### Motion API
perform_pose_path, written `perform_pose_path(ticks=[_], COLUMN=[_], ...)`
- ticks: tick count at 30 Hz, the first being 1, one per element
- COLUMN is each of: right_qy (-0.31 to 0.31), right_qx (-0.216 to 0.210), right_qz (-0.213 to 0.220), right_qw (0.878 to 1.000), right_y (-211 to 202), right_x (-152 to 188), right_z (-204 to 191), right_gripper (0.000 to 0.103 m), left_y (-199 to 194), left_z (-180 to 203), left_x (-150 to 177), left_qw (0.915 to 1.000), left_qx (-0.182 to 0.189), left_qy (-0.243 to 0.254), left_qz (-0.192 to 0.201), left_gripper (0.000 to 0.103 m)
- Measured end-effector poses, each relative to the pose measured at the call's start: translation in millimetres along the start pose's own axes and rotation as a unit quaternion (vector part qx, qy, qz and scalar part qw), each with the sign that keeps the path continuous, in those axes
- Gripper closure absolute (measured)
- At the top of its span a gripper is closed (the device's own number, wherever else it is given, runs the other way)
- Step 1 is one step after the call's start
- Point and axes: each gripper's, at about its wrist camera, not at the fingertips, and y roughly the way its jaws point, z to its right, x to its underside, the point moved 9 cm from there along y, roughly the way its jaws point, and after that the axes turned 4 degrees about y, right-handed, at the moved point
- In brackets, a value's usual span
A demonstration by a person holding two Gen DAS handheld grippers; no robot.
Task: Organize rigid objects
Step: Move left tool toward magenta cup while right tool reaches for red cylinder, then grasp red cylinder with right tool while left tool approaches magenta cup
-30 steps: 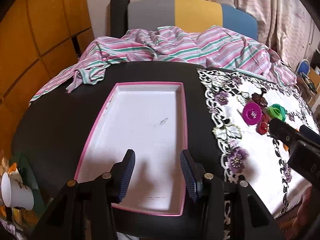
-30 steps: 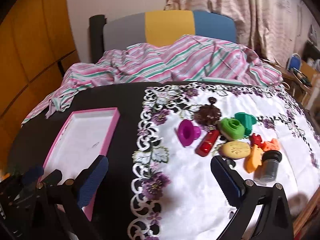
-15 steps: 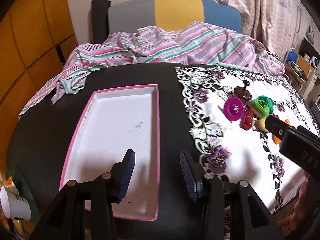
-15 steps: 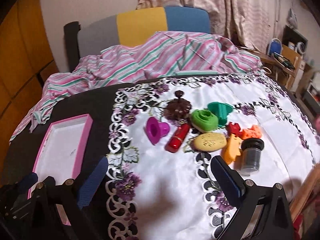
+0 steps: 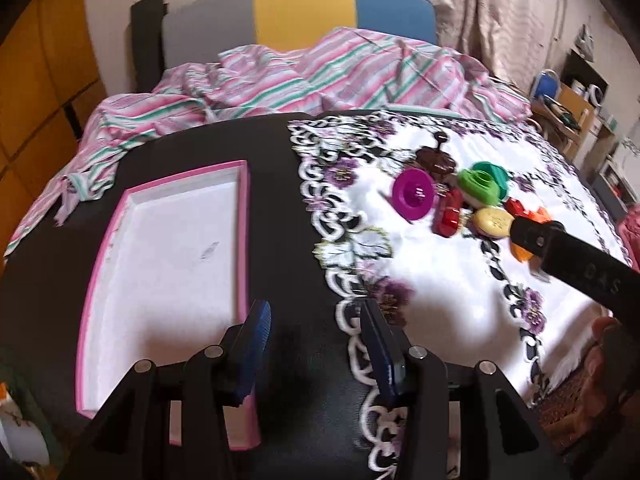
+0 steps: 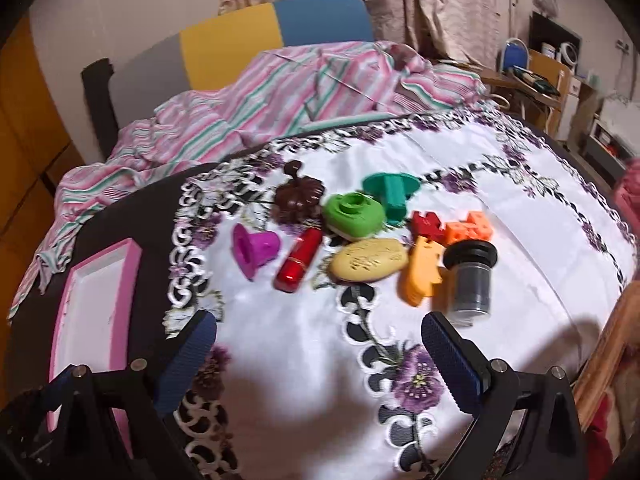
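Small rigid pieces lie clustered on the white embroidered cloth: a magenta funnel shape, a red cylinder, a brown ornament, a light green block, a teal piece, a yellow oval, orange pieces and a dark jar. An empty pink-rimmed white tray sits on the black table to the left. My right gripper hovers wide open in front of the cluster. My left gripper is open, empty, over the tray's right edge.
A striped pink and green cloth is heaped at the table's far side, before a grey, yellow and blue chair back. Shelves and clutter stand at the right. A white cup sits low left.
Both grippers have swung to the right: the tray slid left in both views and the cluster of pieces moved toward the centre of the right wrist view. Neither gripper's opening changed.
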Motion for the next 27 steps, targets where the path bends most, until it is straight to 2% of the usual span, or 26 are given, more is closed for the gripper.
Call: perform_pose_path(ticks=[4,6,8,14,19,21,23,27], right_qy=[0.025,0.036,0.038,0.047,0.058,0.049,0.032,0.006], right_qx=[-0.012,-0.016,-0.015,-0.023,-0.093,-0.101,-0.102,-0.093], right_qz=[0.003,0.007,0.006,-0.010,-0.065,-0.087,-0.096,-0.107], right_qw=[1.000,0.999,0.999,0.999,0.992,0.990,0.990,0.990], right_y=[1.6,1.7,4.0,22.0,48.3,60.6,70.8,94.9], right_x=[-5.3,-10.6,-14.4,-26.5,-23.8,-22.2,-24.2,-33.1], right_z=[13.8,21.4,25.7,34.5,16.0,4.2,-7.5,-25.0], right_gripper=[0.005,0.008,0.012,0.016,0.018,0.034,0.044,0.046], left_y=[4.6,9.3,15.3,18.8,18.8,21.3,23.8,24.7], left_z=[15.8,24.1,30.5,46.7,48.2,46.5,42.8,37.7], left_x=[0.4,1.5,3.3,4.9,5.0,6.4,8.7,11.6], left_qw=[0.9989,0.9971,0.9959,0.9938,0.9941,0.9932,0.9926,0.9936], left_qx=[0.047,0.075,0.089,0.106,0.103,0.112,0.116,0.107], left_qy=[0.006,0.002,-0.002,0.014,0.023,0.012,-0.001,-0.006], left_qz=[0.000,-0.007,-0.019,-0.027,-0.024,-0.029,-0.036,-0.037], left_gripper=[0.056,0.056,0.056,0.056,0.056,0.056,0.056,0.056])
